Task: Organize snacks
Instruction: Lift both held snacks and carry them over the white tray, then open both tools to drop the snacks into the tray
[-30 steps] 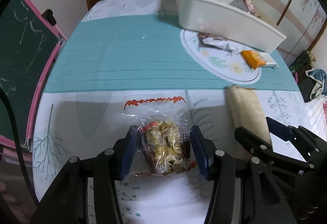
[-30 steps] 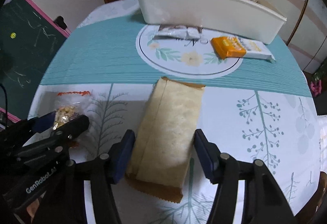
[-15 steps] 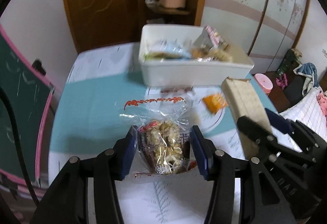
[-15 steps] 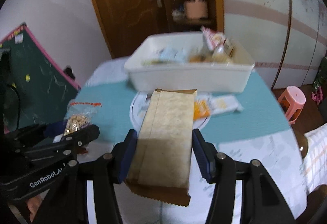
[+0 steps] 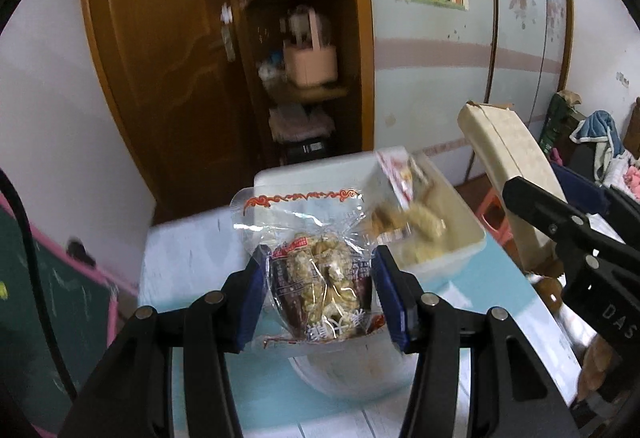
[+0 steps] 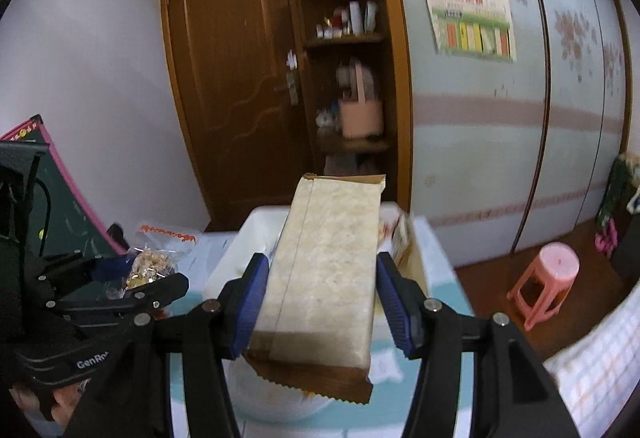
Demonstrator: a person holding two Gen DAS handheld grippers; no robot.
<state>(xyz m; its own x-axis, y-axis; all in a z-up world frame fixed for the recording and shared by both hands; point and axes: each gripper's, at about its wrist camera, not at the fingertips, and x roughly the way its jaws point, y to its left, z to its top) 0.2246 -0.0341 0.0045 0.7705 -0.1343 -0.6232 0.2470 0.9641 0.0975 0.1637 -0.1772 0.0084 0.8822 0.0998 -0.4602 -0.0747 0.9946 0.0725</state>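
Note:
My left gripper (image 5: 322, 292) is shut on a clear bag of nut snacks (image 5: 320, 278) with a red-trimmed top, held in the air in front of the white bin (image 5: 444, 254). My right gripper (image 6: 318, 296) is shut on a long tan snack pack (image 6: 326, 270), also lifted, with the white bin (image 6: 240, 254) behind it. The tan pack (image 5: 508, 182) and right gripper show at the right of the left wrist view. The nut bag (image 6: 150, 264) shows at the left of the right wrist view. Several snacks lie inside the bin.
The table with teal cloth (image 5: 264, 386) is below both grippers. A green chalkboard with pink frame (image 5: 52, 302) leans at the left. A wooden door and shelf (image 6: 256, 78) stand behind the table. A pink stool (image 6: 548, 278) stands on the floor at the right.
Both grippers have lifted their snacks off the table and moved forward to the white bin. The views now tilt up to the door and wall.

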